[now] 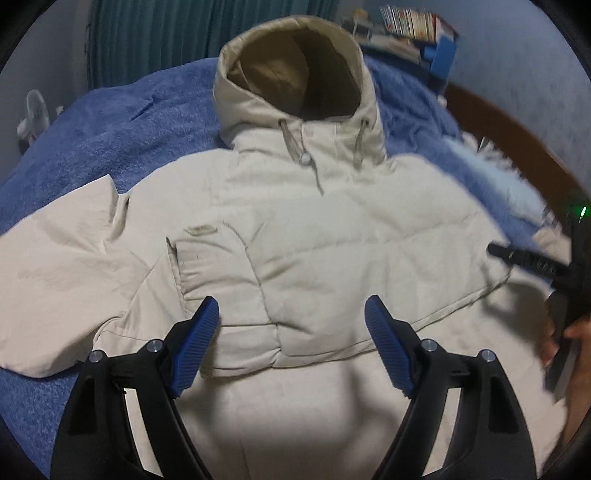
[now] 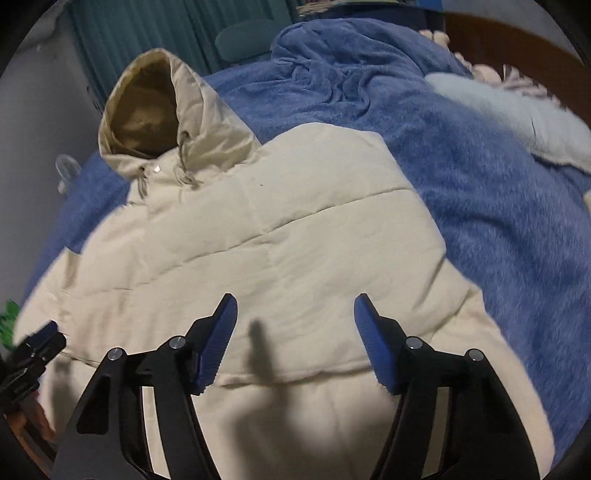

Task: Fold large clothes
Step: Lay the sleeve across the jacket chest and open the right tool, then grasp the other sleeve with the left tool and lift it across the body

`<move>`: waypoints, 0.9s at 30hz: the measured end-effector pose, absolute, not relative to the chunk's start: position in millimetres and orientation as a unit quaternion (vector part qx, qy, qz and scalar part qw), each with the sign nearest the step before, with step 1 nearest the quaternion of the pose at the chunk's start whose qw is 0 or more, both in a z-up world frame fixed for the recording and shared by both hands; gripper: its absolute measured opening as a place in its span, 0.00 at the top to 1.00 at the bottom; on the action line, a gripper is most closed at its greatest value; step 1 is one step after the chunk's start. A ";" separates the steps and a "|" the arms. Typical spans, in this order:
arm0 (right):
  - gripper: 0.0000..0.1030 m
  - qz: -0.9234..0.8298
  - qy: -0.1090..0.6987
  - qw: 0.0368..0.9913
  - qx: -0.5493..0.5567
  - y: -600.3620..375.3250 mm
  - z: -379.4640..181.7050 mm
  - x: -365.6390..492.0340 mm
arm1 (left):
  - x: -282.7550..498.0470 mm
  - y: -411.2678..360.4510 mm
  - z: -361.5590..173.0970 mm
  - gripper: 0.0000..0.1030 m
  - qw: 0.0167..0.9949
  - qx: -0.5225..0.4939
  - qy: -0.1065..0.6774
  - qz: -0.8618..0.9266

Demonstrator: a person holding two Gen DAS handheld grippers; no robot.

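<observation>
A cream puffy hooded jacket lies front up on the blue blanket, its tan-lined hood at the far end. One sleeve spreads out to the left. My left gripper hovers open over the jacket's lower part, where the edge of one layer crosses another, and nothing is between its fingers. At the right edge of the left wrist view, my right gripper is in a hand. In its own view, the right gripper stands open above the quilted jacket, gripping nothing. The left gripper shows at the far left.
The blue fleece blanket covers the bed. A light blue pillow and a brown wooden headboard are at the right. Teal curtains hang behind, with a shelf of books and a small fan nearby.
</observation>
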State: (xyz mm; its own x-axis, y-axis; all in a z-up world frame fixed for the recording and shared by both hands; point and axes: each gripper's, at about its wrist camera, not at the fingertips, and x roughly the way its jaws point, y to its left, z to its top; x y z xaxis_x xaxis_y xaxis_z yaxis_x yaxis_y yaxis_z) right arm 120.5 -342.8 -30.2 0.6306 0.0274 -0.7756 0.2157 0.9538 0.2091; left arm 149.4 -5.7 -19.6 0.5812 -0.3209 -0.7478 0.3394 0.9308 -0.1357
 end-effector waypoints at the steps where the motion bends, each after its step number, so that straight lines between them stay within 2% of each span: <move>1: 0.39 -0.053 0.429 0.892 0.136 -342.0 -33.7 122.3 | 151.2 -7.1 -24.8 0.26 0.889 0.019 0.420 -0.181; 7: 0.39 -0.071 0.448 0.888 0.075 -328.2 -59.6 130.7 | 155.9 -8.5 -50.8 0.26 0.884 0.032 0.435 -0.168; 13: 0.38 -0.082 0.462 0.881 0.064 -322.9 -76.3 136.6 | 154.5 -12.2 -69.8 0.25 0.884 0.052 0.435 -0.162; 15: 0.34 -0.091 0.462 0.881 0.053 -320.1 -75.5 136.7 | 148.7 -13.9 -63.5 0.25 0.889 0.061 0.427 -0.153; 16: 0.27 -0.094 0.463 0.880 0.051 -319.8 -74.7 136.4 | 144.9 -13.7 -58.5 0.25 0.892 0.064 0.424 -0.145; 17: 0.13 -0.095 0.463 0.880 0.050 -319.3 -73.8 135.9 | 138.4 -10.8 -51.0 0.25 0.896 0.060 0.417 -0.140; 18: 0.06 -0.093 0.465 0.879 0.050 -318.6 -73.2 135.9 | 134.0 -8.4 -44.9 0.25 0.898 0.054 0.413 -0.141; 20: 0.06 -0.091 0.471 0.876 0.046 -317.6 -73.1 137.2 | 123.8 -0.4 -32.5 0.23 0.899 0.032 0.411 -0.146; 25: 0.06 -0.094 0.472 0.875 0.041 -316.1 -74.1 138.3 | 101.6 20.7 -3.4 0.08 0.899 0.030 0.418 -0.131; 27: 0.06 -0.093 0.473 0.875 0.042 -316.8 -74.9 138.8 | 92.7 30.7 5.6 0.08 0.902 0.044 0.414 -0.115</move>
